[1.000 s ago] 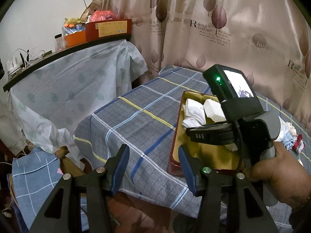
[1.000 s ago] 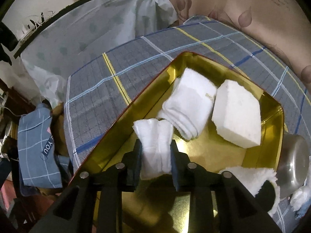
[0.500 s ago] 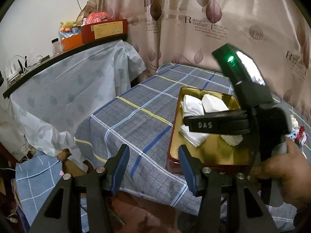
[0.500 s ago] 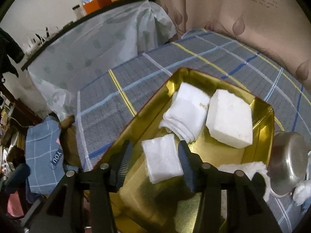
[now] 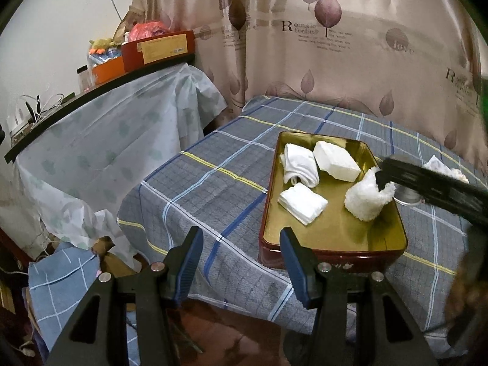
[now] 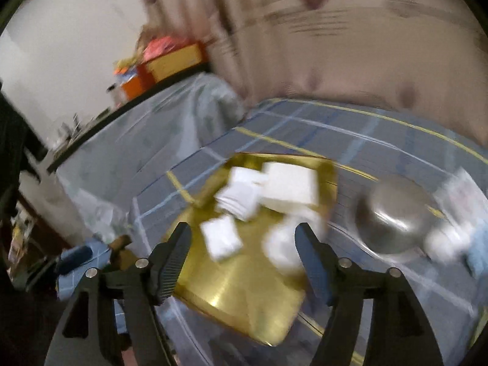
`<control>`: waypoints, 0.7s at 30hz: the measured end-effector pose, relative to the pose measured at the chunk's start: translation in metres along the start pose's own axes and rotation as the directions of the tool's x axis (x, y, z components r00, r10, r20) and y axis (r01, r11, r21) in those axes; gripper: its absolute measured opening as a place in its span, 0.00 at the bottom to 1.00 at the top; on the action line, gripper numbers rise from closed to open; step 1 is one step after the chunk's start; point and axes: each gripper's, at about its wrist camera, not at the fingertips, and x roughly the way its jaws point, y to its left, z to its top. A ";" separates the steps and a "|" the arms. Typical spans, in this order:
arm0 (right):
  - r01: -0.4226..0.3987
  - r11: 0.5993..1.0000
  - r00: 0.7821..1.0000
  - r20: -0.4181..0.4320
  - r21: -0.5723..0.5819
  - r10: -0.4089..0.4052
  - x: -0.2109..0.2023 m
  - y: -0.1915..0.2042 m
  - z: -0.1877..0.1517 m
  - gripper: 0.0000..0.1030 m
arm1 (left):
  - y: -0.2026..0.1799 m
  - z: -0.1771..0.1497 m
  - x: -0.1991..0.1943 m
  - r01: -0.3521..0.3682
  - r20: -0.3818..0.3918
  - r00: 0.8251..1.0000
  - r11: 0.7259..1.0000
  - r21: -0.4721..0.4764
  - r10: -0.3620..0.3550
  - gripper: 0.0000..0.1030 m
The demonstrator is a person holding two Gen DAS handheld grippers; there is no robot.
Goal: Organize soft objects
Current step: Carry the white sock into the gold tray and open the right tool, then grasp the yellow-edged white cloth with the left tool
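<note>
Four white soft things lie in the tin (image 5: 332, 238); my right tool (image 6: 244, 262), just opening, and left tool (image 5: 241, 262) gape empty.

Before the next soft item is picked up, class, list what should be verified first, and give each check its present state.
1. Right claw open and empty after the jaws have just been opening: ok.
2. Folded white cloth lies flat inside the gold tin, clear of any claw: ok.
3. Left claw open, holding nothing: ok.
4. Tin has bare floor for more items: ok.
5. Right wrist view sharp enough to aim: not ok, blurred.
6. Fluffy white cloth free of the right claw's arm above it: cannot tell.
</note>
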 end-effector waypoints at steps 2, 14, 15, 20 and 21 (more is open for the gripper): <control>0.051 0.998 0.998 0.029 0.043 -0.052 -0.024 -0.023 -0.016 0.66 | -0.003 -0.001 0.000 -0.005 0.001 1.000 1.000 0.012 0.005 0.52; 0.715 0.688 0.695 -0.014 0.127 -0.719 -0.166 -0.209 -0.115 0.89 | -0.032 -0.012 -0.010 -0.005 0.042 0.999 0.991 0.133 -0.001 0.52; 0.762 0.635 0.644 -0.041 0.128 -0.764 -0.172 -0.228 -0.122 0.89 | -0.038 -0.014 -0.013 0.007 0.043 0.999 0.988 0.154 -0.014 0.52; 0.725 0.601 0.661 -0.093 0.337 -0.745 -0.212 -0.289 -0.139 0.95 | -0.081 -0.026 -0.029 0.208 -0.020 0.977 0.941 0.265 -0.211 0.52; 0.706 0.601 0.674 -0.092 0.376 -0.733 -0.218 -0.297 -0.142 0.95 | -0.092 -0.028 -0.031 0.253 -0.042 0.967 0.926 0.282 -0.251 0.52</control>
